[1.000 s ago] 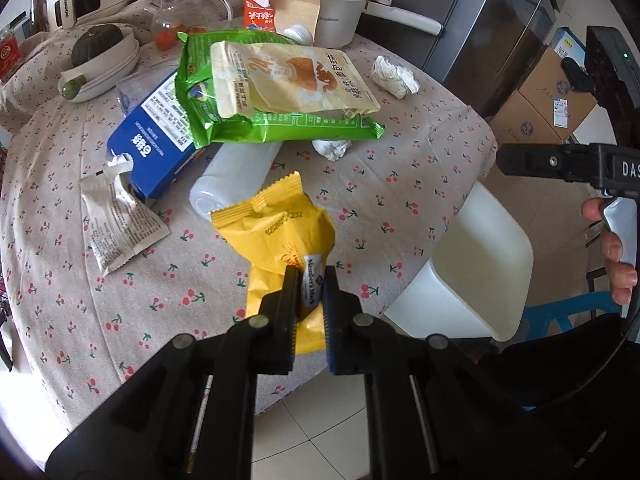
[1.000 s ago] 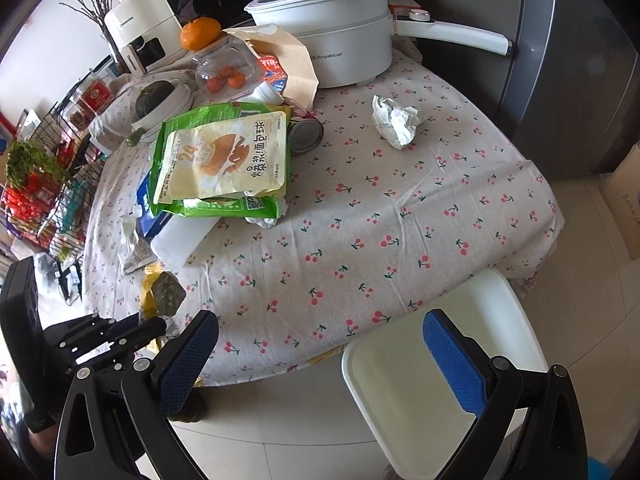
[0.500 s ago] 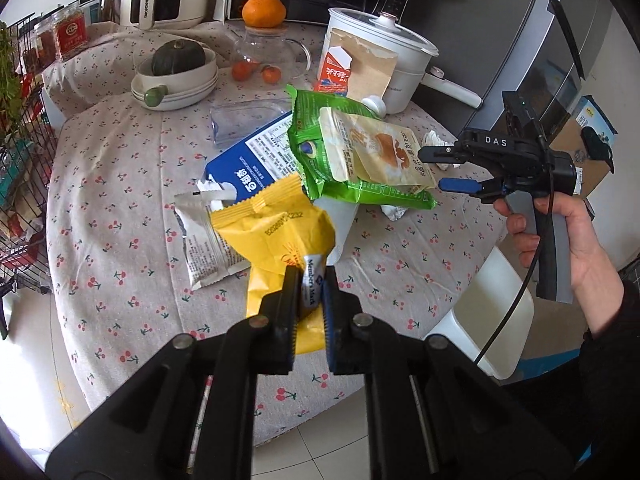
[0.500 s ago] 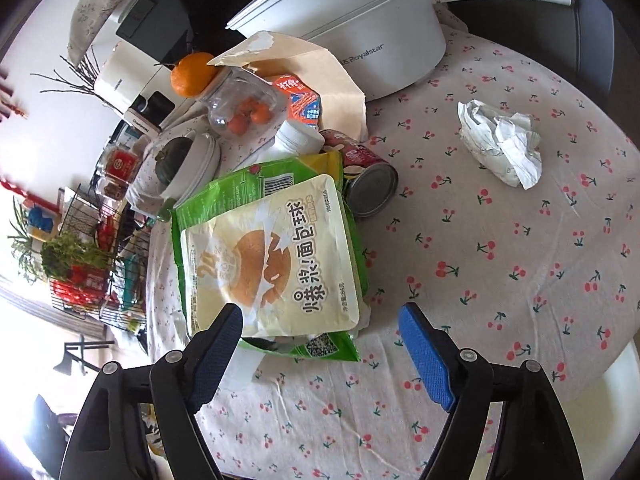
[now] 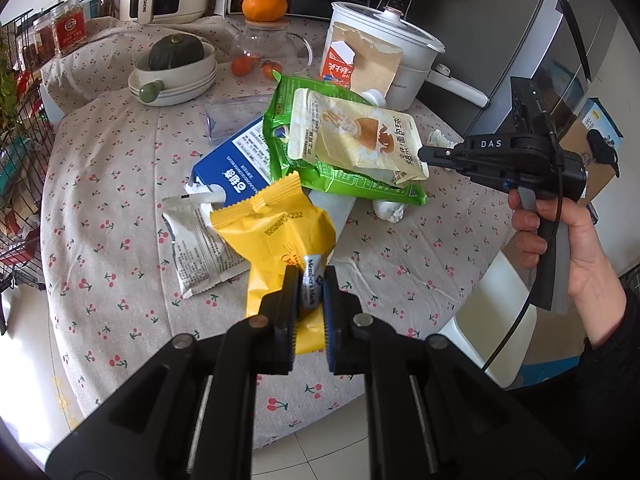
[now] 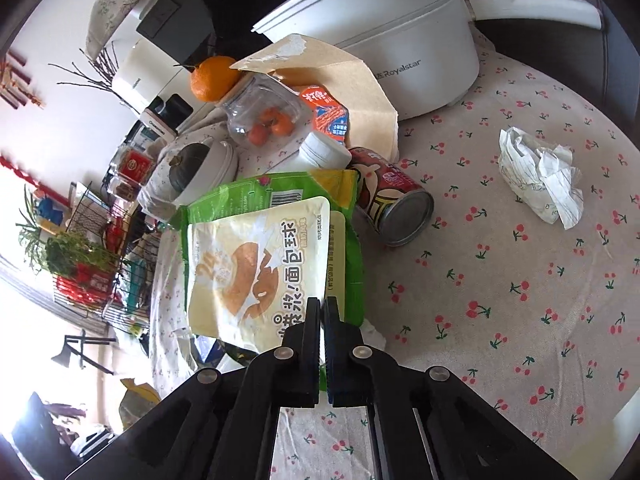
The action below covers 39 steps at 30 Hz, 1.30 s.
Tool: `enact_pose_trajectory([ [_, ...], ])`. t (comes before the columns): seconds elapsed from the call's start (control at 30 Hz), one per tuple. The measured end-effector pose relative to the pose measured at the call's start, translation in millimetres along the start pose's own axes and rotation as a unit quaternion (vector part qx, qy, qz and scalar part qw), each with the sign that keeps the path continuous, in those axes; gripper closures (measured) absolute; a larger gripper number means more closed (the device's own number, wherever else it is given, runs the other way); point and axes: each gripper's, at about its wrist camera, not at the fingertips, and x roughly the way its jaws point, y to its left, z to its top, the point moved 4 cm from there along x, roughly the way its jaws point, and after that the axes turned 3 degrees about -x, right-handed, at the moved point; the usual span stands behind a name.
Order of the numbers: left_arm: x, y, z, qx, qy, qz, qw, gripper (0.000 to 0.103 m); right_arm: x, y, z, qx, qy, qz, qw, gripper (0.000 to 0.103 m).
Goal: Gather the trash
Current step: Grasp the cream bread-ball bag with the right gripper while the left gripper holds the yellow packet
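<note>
My left gripper [image 5: 310, 292] is shut on a yellow snack wrapper [image 5: 276, 236] and holds it above the near table edge. My right gripper [image 6: 321, 312] is shut on the near edge of a cream bread-ball bag [image 6: 256, 268], which lies on a green bag [image 6: 352, 256]. In the left wrist view the right gripper [image 5: 424, 154] meets the cream bag [image 5: 352, 136] at its right end. More trash lies on the table: a blue carton [image 5: 236, 168], a white sachet [image 5: 200, 240], a crumpled paper [image 6: 540, 180], a red can [image 6: 392, 204].
A white bin [image 5: 496, 312] stands on the floor at the table's right edge. At the back are a white pot [image 6: 392, 40], a glass jar with an orange [image 5: 264, 4] on it, bowls with a squash [image 5: 176, 52], and a torn milk carton [image 5: 338, 66].
My right gripper moved in over the table and shut on the cream bag's edge. My left gripper lifted back with the yellow wrapper still held.
</note>
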Motion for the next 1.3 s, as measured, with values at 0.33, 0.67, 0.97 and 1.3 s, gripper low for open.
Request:
enact_pose_trajectory([
  [0.33,-9.5,1.2,-2.3,-0.004,-0.013,-0.008,0.9999,0.091,-49.2,38.8,-16.5,-0.042,-0.002,0.071,0.997,0.100],
  [0.67,-15.0,13.9,-4.4,-0.015,-0.012,-0.007,0.9998,0.091,-23.8,40.6,-38.1,-0.072,0.028,-0.016,0.997,0.030],
  [0.97,-15.5,32.4,-14.0,-0.024,0.003,0.003,0.9997,0.090,16.1,77.1,-58.1,-0.258,0.079,-0.080,0.960,0.021],
  [1.3,-17.7,39.1,-18.2,-0.023,0.009,0.005,0.9997,0.090,72.8,84.6,-120.9,-0.428,0.153,-0.186,0.871,0.010],
])
